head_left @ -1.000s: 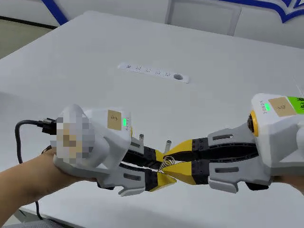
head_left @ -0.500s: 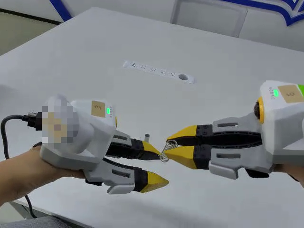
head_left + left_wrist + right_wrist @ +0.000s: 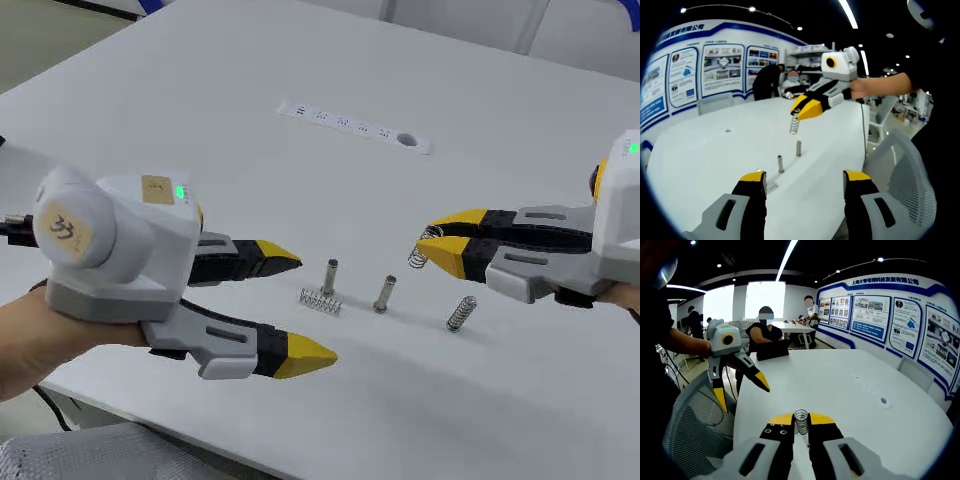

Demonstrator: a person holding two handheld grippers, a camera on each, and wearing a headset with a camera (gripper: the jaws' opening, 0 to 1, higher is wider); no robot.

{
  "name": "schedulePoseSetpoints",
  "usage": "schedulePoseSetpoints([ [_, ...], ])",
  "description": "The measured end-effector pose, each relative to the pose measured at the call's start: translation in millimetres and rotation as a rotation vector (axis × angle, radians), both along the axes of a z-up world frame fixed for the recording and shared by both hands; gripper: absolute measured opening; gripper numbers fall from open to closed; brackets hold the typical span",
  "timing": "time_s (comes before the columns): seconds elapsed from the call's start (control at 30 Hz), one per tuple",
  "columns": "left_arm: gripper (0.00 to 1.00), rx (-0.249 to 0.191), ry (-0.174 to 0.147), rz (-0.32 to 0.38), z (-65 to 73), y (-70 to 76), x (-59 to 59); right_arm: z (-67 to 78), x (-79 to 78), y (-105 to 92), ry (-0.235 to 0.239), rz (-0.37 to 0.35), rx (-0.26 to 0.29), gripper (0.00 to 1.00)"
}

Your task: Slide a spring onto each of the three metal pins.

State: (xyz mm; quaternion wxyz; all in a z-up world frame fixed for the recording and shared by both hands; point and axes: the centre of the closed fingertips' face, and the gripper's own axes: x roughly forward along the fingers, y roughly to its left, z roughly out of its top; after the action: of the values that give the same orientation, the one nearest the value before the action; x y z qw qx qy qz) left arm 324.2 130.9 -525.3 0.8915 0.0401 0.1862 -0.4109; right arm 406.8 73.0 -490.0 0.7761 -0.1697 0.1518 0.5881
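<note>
Left tongs (image 3: 316,308): wide open and holding nothing. A second ago their tips met the other pair's over a spring. Since then they have let go and drawn back to the left.
Flat spring (image 3: 320,299): lies on its side on the table (image 3: 200,120), just beside the foot of the left pin, and nothing grips it.
Pins: the left pin (image 3: 329,275) and the middle pin (image 3: 384,292) stand upright and bare, near each other. A second ago the tongs covered most of this spot, and now we see it plainly.
Leaning spring (image 3: 460,313): sits tilted on the table to the right of the middle pin.
Right tongs (image 3: 421,238): almost closed, pinching the held spring (image 3: 428,250) by one end. The rest of it hangs from the tips, above and to the right of the middle pin, and it touches neither pin.
What the change means: we judge the hand-over done, so the right pair alone now carries the spring. Both pins we can see clearly are bare, so most of the task is left.
Hard to make out: we cannot tell whether the third pin is inside the leaning spring. The picture's edge cuts off the back of the right tongs.
</note>
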Motion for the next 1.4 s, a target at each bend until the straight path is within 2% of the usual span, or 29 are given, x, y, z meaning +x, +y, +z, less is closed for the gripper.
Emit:
schedulePoseSetpoints([
  [0.13,0.7,-0.011,-0.001,0.035,0.0,8.5,5.4,-5.5,9.2,3.7,0.012,-0.035,0.002,0.1],
  [0.23,0.76,-0.033,-0.017,0.05,3.0,10.8,9.3,-12.2,13.9,8.9,0.023,-0.048,0.001,0.1],
  [0.47,0.9,-0.023,-0.011,0.057,-0.3,13.5,12.1,-33.1,24.6,13.3,0.069,-0.102,-0.021,0.11],
  [0.6,0.93,-0.032,-0.003,0.068,-2.7,15.9,12.5,-43.8,31.2,14.2,0.068,-0.132,-0.042,0.11],
  [0.7,0.98,-0.027,0.006,0.077,-6.2,18.6,11.9,-50.1,34.5,14.7,0.105,-0.157,-0.031,0.11],
  [0.77,1.0,-0.026,0.011,0.083,-7.9,20.4,10.7,-53.4,36.4,15.7,0.109,-0.162,-0.028,0.11],
  [0.87,1.0,-0.026,0.024,0.084,-10.3,21.9,7.7,-60.6,37.7,15.8,0.121,-0.169,-0.037,0.11],
  [1.0,1.0,0.008,0.029,0.093,-14.6,26.2,6.7,-67.1,37.7,15.7,0.154,-0.187,-0.025,0.11],
  [1.1,1.0,0.019,0.031,0.094,-16.3,26.7,6.5,-71.9,37.9,14.6,0.138,-0.187,-0.046,0.11],
  [1.23,1.0,0.017,0.039,0.104,-17.7,27.2,7.3,-76.2,38.0,13.8,0.156,-0.194,-0.042,0.11],
  [1.4,1.0,-0.01,0.044,0.106,-14.5,24.5,5.1,-82.1,37.8,15.0,0.157,-0.199,-0.047,0.11],
])
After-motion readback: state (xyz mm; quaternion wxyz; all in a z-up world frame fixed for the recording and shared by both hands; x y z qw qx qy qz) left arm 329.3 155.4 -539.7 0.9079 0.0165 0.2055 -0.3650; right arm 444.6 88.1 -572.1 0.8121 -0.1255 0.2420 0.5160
